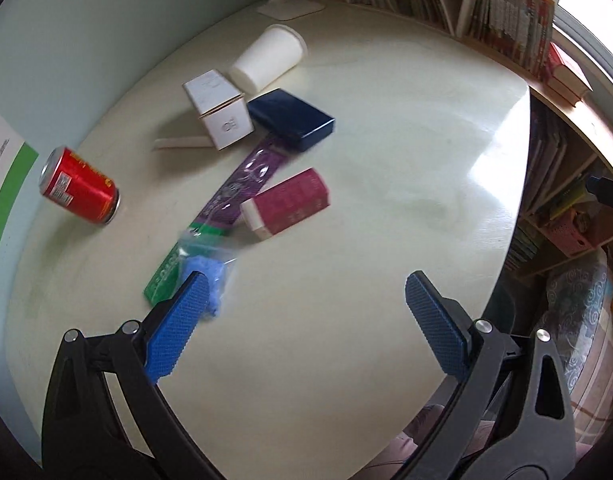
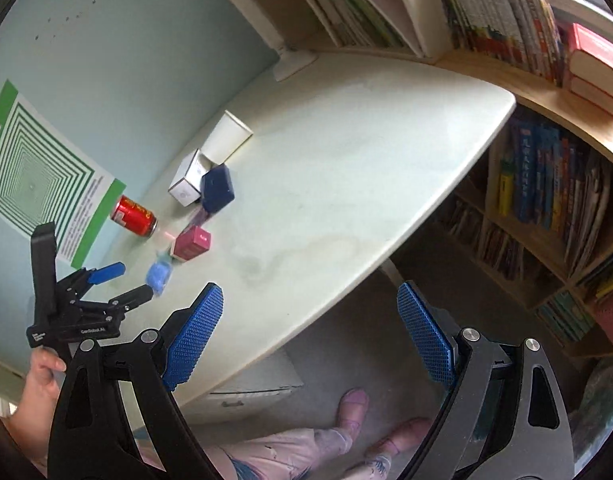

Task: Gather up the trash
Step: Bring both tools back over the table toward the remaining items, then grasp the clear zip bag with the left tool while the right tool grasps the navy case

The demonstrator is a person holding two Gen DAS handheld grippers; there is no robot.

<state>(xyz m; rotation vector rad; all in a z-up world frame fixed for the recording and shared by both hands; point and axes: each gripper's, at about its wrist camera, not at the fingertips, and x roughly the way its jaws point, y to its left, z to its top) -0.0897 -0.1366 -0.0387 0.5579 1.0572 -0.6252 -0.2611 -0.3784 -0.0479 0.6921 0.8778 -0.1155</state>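
The pale round table (image 1: 386, 208) filled most of the room from where I stood, its top glossy with window glare on the far side, set against a light blue wall (image 1: 86, 20) with bookshelves (image 2: 546, 184) packed along the right. A green-and-white poster (image 2: 34, 184) hung on that wall.

The trash lay bunched toward the wall side of the table. Farthest back, a white paper cup (image 1: 268, 58) lay on its side, and just beside it a white carton (image 1: 220, 110) with an open flap. A dark navy box (image 1: 292, 118) sat touching the carton's end. A long purple-and-green flat packet (image 1: 222, 204) ran from under the navy box toward the near edge, with a maroon box (image 1: 288, 202) lying against it. A red soda can (image 1: 80, 186) lay on its side, apart from the rest and near the wall. Smallest was a clear little bag holding something blue (image 1: 208, 276) (crumpled, I could not tell what), resting on the packet's green end.

The left gripper (image 1: 306, 312) hovered low over the table with its blue pads spread wide, one fingertip (image 1: 194, 292) overlapping the bag in view. The right gripper (image 2: 310, 312) hung off the table's edge above the floor, also spread wide and holding nothing.
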